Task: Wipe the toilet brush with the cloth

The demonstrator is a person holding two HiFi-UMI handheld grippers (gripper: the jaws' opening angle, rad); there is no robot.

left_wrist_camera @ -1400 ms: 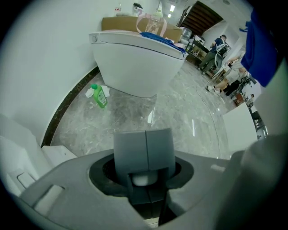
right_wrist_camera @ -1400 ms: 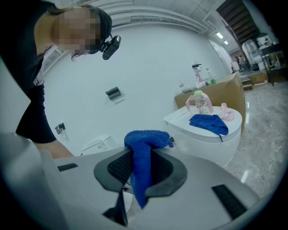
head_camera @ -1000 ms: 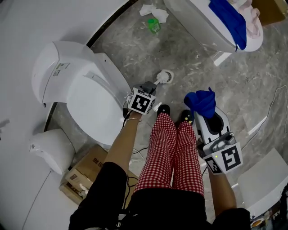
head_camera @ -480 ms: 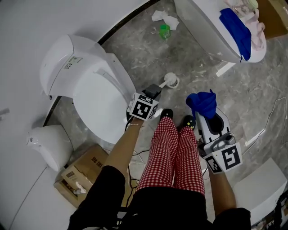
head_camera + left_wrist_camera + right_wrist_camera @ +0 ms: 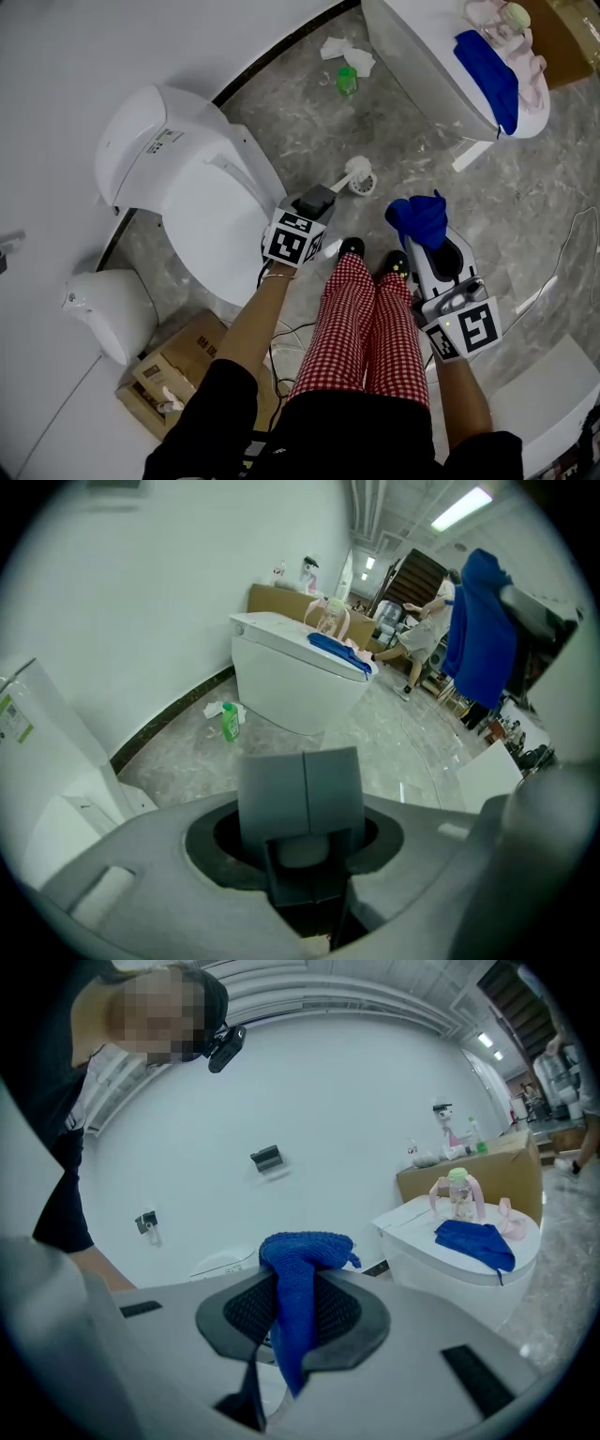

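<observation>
1. Head view: my left gripper (image 5: 319, 199) points steeply down beside the white toilet (image 5: 187, 178). The toilet brush (image 5: 359, 176) sticks out past its tips, a white handle running to a round head above the grey floor (image 5: 525, 187), just ahead of my shoes (image 5: 349, 247).
2. Left gripper view: the jaws are closed, with a white piece pinched low between them that I take for the brush handle. The pads hide the head itself in that view.
3. My right gripper (image 5: 424, 234) is clamped on the blue cloth (image 5: 419, 214), which bunches over the tips and hangs down between the jaws. Cloth and brush are well apart, so no wiping contact has been made yet.
4. Risk: I seem to hold the brush by the handle alone, away from the head. Pressing the cloth against the head could twist or slide the handle in the jaws and drop the brush.
5. Risk: only a fold of cloth looks pinched, so dragging it over the bristles could snag it and pull it free.
6. Risk: the head hangs near my checked trousers (image 5: 356, 319) and shoes. A careless swing toward the cloth would smear them.
</observation>
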